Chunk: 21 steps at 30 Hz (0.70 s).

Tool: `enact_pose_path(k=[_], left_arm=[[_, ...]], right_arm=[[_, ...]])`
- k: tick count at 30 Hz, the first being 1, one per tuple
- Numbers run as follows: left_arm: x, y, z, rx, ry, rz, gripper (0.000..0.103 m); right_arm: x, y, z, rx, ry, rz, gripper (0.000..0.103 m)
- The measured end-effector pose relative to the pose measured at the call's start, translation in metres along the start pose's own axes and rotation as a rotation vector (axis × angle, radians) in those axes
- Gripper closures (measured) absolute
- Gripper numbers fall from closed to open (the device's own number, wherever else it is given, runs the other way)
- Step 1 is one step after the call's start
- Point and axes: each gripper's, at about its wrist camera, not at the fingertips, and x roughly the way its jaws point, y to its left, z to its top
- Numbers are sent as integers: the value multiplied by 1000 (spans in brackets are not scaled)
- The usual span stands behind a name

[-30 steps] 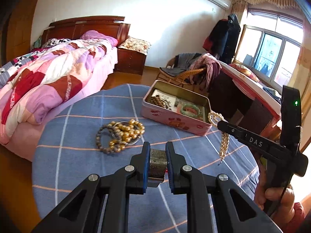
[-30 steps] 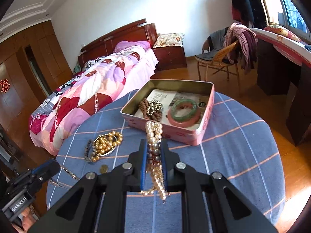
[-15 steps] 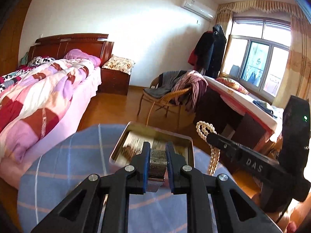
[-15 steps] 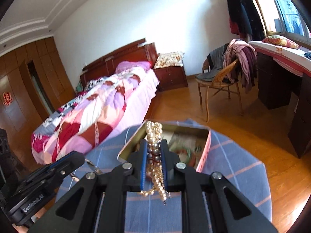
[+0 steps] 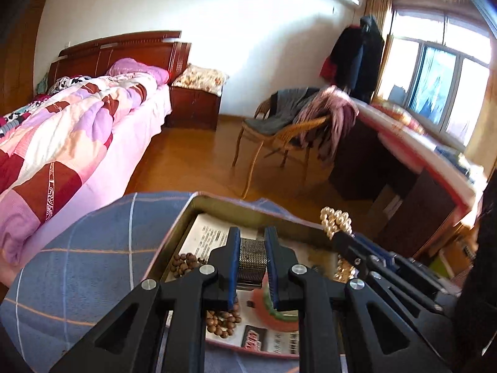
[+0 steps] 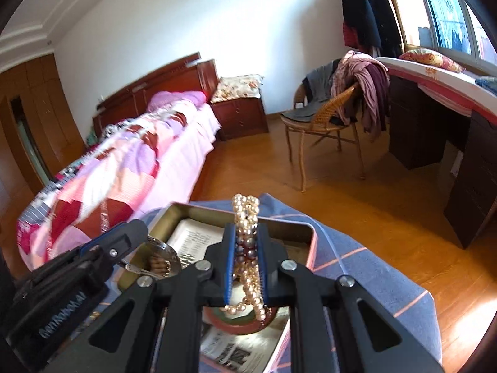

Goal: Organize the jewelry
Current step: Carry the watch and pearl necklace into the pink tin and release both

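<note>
My left gripper (image 5: 252,242) is shut on a silver metal mesh watch band (image 5: 252,262) and holds it over the open pink tin box (image 5: 174,236). My right gripper (image 6: 245,239) is shut on a pearl necklace (image 6: 247,217) that hangs in loops above the same tin (image 6: 306,233). In the tin lie brown wooden beads (image 5: 183,264) and a green bangle on a red ring (image 5: 279,314). The pearls (image 5: 337,219) and right gripper (image 5: 341,239) also show in the left wrist view. The watch face (image 6: 158,258) shows in the right wrist view under the left gripper (image 6: 136,230).
The tin stands on a round table with a blue checked cloth (image 5: 93,248). Beyond it are a bed with a pink quilt (image 5: 68,124), a wicker chair with clothes (image 5: 285,130) and a dark desk (image 5: 403,168) by the window.
Both grippers have moved forward from above the table to right over the tin, each still holding its piece. The loose bead bracelets on the cloth have dropped out of view.
</note>
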Motion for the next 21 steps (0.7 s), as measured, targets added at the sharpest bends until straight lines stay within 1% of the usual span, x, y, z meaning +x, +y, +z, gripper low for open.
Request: enact_pose_path(k=[3,7,13,15,17,19,20,21], left_arm=[[14,-2,-7,18,37,28,87],[25,-3,-9,29,66,56,87],[30,-11,-11,72,74,110,87],[31,-11,-11,70,80,134,87],[28,-14,-11,80,75,157,86],[19,-16,-9,97,73,167,63],[14,-18,-8,97,67,179,36],[4,-18,-8,90,40,203,21]], right_arm=[[7,-7,-4,8,18,-10,87],[14,-14,-8,18,45,-17,87],[14,-22,-7,61,42,10,85],[11,-26,-7,84,35,21,79],[5,-29,-6,107,21,29,64],[-7,-32,-4,131,-22,23,61],[-16,-34,-3,140,-48,15,58],[-22,-33,-3,143,-62,6,55]])
